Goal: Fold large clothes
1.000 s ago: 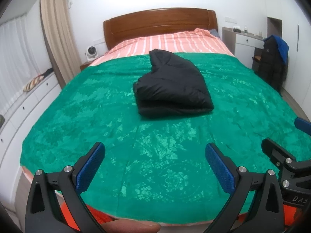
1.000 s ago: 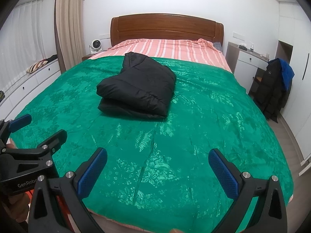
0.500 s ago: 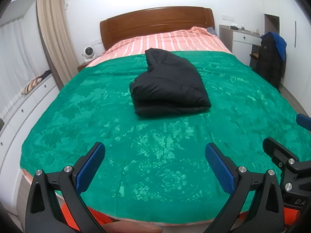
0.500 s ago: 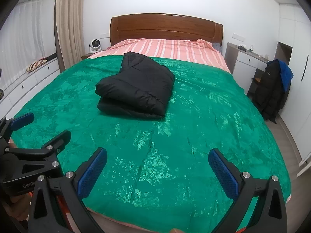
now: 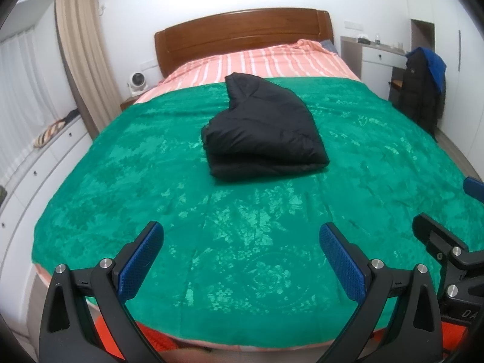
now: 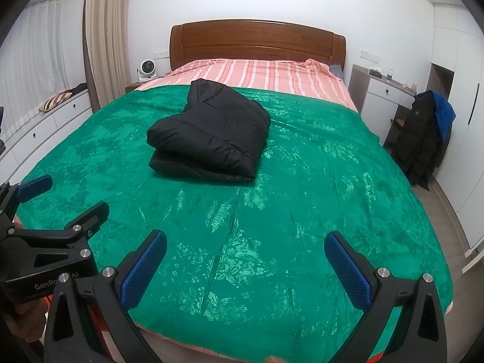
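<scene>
A black puffy jacket (image 5: 260,133) lies folded into a thick bundle in the middle of the green bedspread (image 5: 242,230); the right wrist view has the jacket (image 6: 211,136) left of centre. My left gripper (image 5: 240,251) hangs open over the foot of the bed, well short of the jacket, with nothing between its blue pads. My right gripper (image 6: 245,260) is open too, at about the same distance from the bundle. Each gripper shows at the edge of the other's view: the right one (image 5: 444,211), the left one (image 6: 60,199).
A wooden headboard (image 5: 242,36) and striped pink sheet (image 5: 266,63) lie beyond the bedspread. White drawers (image 6: 48,124) line the left wall beside a curtain. A dark coat (image 6: 423,139) hangs on a chair by a white desk at the right.
Both grippers have drawn back slightly and tilted, so the bed and jacket sit a little lower and farther off in view. The jacket itself has not moved.
</scene>
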Available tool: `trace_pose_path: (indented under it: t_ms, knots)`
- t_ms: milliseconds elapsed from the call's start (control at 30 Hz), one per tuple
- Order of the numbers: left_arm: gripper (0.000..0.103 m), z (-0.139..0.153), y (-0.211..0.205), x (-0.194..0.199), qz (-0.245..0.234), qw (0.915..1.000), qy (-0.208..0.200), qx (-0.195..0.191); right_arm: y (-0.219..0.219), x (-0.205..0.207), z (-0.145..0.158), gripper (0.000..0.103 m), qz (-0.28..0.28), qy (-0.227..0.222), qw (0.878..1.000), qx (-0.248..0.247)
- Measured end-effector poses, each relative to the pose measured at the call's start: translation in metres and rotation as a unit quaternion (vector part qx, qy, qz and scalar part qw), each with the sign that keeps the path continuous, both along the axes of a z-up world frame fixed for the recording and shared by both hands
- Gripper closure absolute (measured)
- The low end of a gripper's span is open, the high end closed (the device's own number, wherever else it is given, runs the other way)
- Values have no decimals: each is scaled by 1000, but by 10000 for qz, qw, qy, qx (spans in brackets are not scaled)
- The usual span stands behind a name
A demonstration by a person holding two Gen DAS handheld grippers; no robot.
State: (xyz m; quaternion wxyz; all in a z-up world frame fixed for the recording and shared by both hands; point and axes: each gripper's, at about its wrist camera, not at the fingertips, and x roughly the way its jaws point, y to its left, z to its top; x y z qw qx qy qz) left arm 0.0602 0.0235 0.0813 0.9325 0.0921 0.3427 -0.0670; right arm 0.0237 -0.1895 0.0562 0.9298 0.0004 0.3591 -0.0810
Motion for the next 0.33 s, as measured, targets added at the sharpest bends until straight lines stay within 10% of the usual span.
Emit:
trace_pose_path:
  t_ms: [333]
  knots:
    - [0,0,1,-3,-70,9999,-112,-88,-2,0,-5,0,-61,85,9999,3]
